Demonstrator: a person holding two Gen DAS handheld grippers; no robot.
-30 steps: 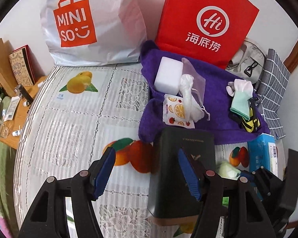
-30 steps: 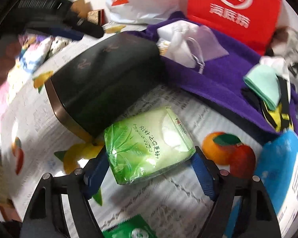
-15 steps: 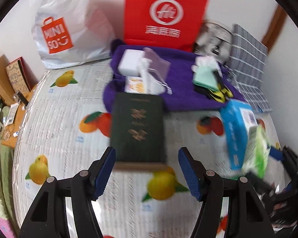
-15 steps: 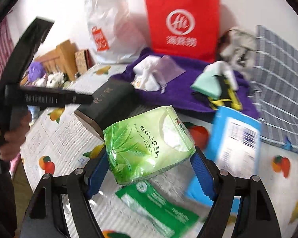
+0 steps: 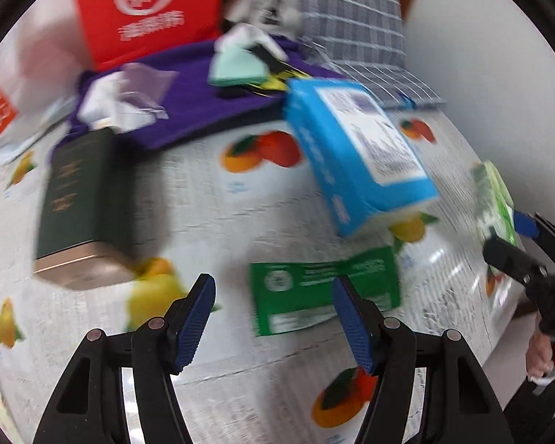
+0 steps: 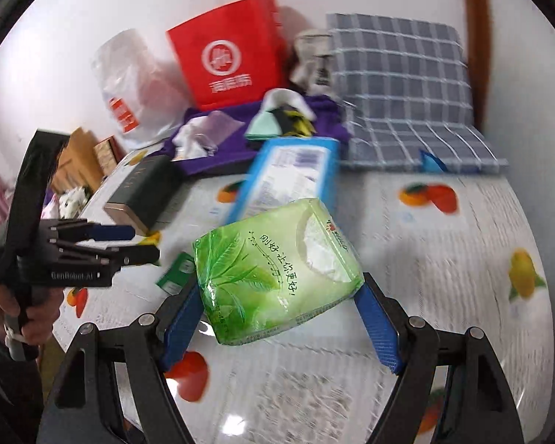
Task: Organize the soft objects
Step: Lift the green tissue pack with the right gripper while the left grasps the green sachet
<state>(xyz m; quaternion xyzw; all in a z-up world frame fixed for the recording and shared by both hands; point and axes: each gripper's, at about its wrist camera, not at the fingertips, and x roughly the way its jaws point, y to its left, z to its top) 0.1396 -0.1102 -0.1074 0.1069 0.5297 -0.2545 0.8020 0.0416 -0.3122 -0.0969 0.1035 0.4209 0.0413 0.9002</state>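
My right gripper [image 6: 279,318] is shut on a light green tissue pack [image 6: 277,270] and holds it above the fruit-print table; the pack also shows at the right edge of the left wrist view [image 5: 494,199]. My left gripper [image 5: 273,318] is open and empty, low over the table, with a dark green flat packet [image 5: 322,288] just beyond its right finger. A purple cloth [image 5: 203,103] at the back carries a white pouch [image 5: 107,100] and a mint green cloth [image 5: 238,70].
A blue tissue box [image 5: 355,148] lies right of centre. A dark green tin [image 5: 81,203] lies at the left. A red bag [image 5: 148,11], a white bag [image 6: 129,88] and a grey checked cushion [image 6: 399,85] stand at the back.
My right gripper has lifted the green tissue pack off the table and carried it right. My left gripper has drawn back and swung right, away from the dark tin.
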